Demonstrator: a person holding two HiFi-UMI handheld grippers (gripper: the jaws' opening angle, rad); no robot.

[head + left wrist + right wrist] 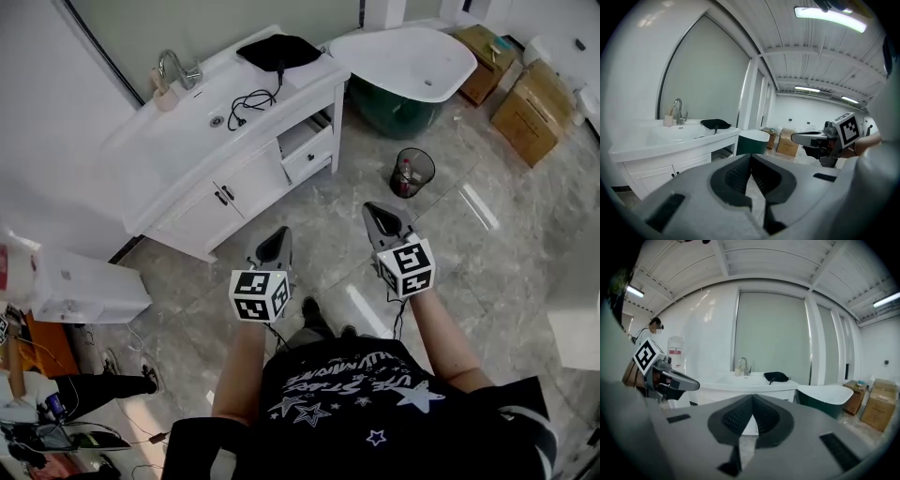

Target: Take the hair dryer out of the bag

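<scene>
Head view: the bag [278, 50] lies at twelve o'clock on the table [178, 150], with a cord [251, 101] trailing from it; the dryer itself is hidden. The bin [419, 159] at two o'clock holds a bottle [404, 174].
Left gripper view: the left gripper [751, 158] has its fingers closed and empty.
Right gripper view: the right gripper [753, 401] has its fingers closed and empty.

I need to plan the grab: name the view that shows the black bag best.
The head view: it looks down on the whole black bag, lying on the vanity counter with a cord trailing from it. Both gripper views show it small, distant and side-on.
</scene>
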